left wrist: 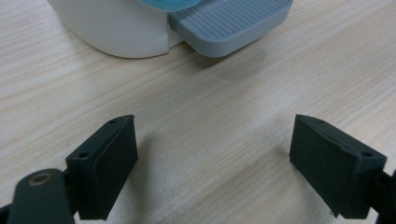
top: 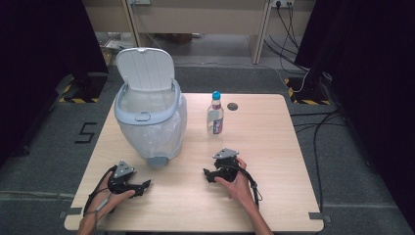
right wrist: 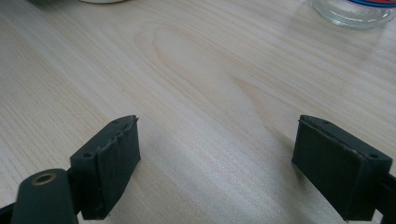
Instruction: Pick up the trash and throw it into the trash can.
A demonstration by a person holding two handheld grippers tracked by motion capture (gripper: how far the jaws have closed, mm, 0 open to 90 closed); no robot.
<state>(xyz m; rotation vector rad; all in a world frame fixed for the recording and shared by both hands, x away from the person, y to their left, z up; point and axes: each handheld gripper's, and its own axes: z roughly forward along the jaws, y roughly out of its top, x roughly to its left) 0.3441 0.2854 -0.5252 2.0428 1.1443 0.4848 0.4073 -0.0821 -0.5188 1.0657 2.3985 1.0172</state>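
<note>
- Two things stand on the table [top: 274,161]: a pedal bin [top: 151,122] toward the far left corner and a water bottle [top: 215,115] near the middle of the far edge, well apart from each other
- Bin: white body, pale blue-grey rim, lid [top: 145,68] tipped up and back, a clear liner hanging over the rim and down the outside; nothing can be made out inside it
- Its grey ribbed pedal [left wrist: 229,23] faces the near edge and rests just above the wood in the left gripper view
- Bottle: upright, clear, blue cap, a label round the middle; whether it holds liquid cannot be told; its clear base [right wrist: 351,13] shows at the top right of the right gripper view
- Left gripper [top: 145,185] lies low near the near left corner, held in the left hand [top: 110,193], jaws spread wide with bare wood between them, the pedal just ahead
- Right gripper [top: 207,175] sits near the middle of the near edge, held in the right hand [top: 240,183], jaws likewise wide apart and grasping nothing, the bottle farther off toward the far edge
- Table: light wood grain, a small dark round cap [top: 232,106] set in it near the far edge, beside the bottle
- Around it: grey floor, a "5" [top: 85,132] marked on it to the left, black curtains on both sides, cables [top: 313,122] trailing along the right
</note>
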